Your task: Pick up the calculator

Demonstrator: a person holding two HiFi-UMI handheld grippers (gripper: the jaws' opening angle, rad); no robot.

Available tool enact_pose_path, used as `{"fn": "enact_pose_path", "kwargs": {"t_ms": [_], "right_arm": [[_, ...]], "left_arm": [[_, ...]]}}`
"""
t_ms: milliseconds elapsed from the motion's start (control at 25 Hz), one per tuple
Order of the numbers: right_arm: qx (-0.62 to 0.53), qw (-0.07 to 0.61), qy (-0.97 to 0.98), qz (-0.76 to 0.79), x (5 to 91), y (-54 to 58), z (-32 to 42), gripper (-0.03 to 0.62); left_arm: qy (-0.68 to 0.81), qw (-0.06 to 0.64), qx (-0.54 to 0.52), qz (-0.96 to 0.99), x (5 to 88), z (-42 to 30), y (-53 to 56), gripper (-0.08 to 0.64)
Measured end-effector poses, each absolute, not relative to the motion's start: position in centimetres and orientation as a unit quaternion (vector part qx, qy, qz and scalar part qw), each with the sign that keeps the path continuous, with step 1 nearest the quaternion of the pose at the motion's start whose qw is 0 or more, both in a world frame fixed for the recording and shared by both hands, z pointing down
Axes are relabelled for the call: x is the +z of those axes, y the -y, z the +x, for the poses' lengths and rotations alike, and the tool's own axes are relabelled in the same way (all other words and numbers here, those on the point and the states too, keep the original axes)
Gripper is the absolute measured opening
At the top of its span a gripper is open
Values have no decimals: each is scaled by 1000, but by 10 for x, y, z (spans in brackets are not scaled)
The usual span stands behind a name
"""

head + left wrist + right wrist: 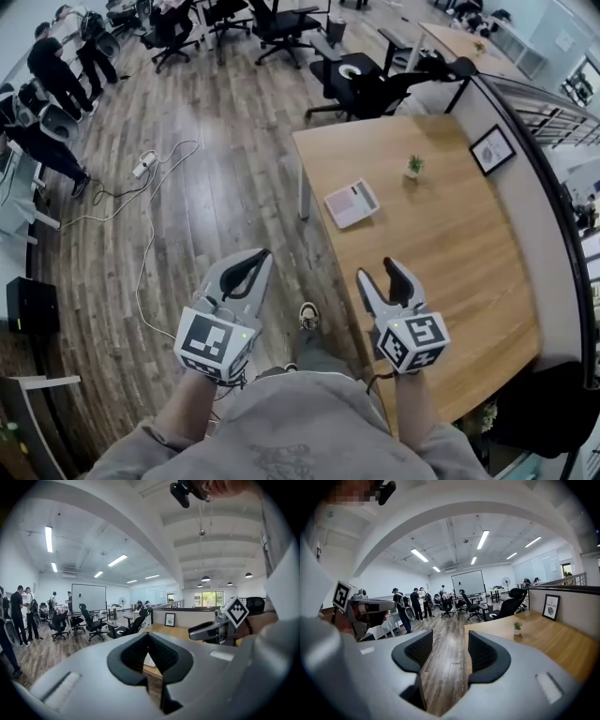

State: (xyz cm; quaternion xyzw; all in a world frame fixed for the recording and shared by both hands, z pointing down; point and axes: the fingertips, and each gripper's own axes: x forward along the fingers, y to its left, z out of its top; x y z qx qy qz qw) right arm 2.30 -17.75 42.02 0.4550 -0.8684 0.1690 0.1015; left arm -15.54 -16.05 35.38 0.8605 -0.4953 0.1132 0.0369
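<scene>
Operator: Nearest my head camera is the grey sweatshirt (281, 431), and just past it both tongs. The left pair is over the wooden floor; the right pair, by the look of it, is above the near edge of the table (450, 262).

Spotter: State of each?

Operator: Left tongs (260, 256) are closed tip to tip with nothing in them; their own view shows the pads meeting. Right tongs (380, 272) stand apart and empty, with only floor and table edge showing through the gap.

Spotter: And the calculator?

Operator: The calculator (352, 203) lies flat on the table near its left edge, well apart from both tongs and untouched. A small potted plant (413, 167) sits beyond it to the right, and a framed picture (491, 149) stands against the partition. Neither crowds it.

Spotter: Which hand goes?

Operator: The right, I'd judge. The calculator is ahead of the right tongs and a touch to their left. From the left tongs it lies ahead and well off to the right, and those would need opening first.

Spotter: Orientation?

Operator: Its long axis runs across my line of approach, slightly skewed, so a straight reach would set the jaws along the long dimension. I'd expect to turn the wrist so they close across the shorter width, and to come in low, since it lies flat. The pick hasn't begun.
</scene>
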Motion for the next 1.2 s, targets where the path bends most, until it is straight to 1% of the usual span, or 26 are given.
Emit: {"fn": "enact_pose_path", "kwargs": {"t_ms": [320, 640, 1080, 1200], "right_arm": [[190, 132, 858, 459, 461, 282, 42, 222], [237, 161, 842, 458, 522, 358, 62, 222], [266, 184, 832, 452, 588, 432, 69, 222], [280, 185, 825, 455, 607, 444, 67, 222]], "left_arm": [[479, 66, 134, 865, 387, -142, 263, 2], [451, 96, 169, 871, 432, -120, 336, 2], [428, 112, 212, 871, 486, -105, 390, 2], [424, 138, 208, 870, 505, -105, 397, 2]]}}
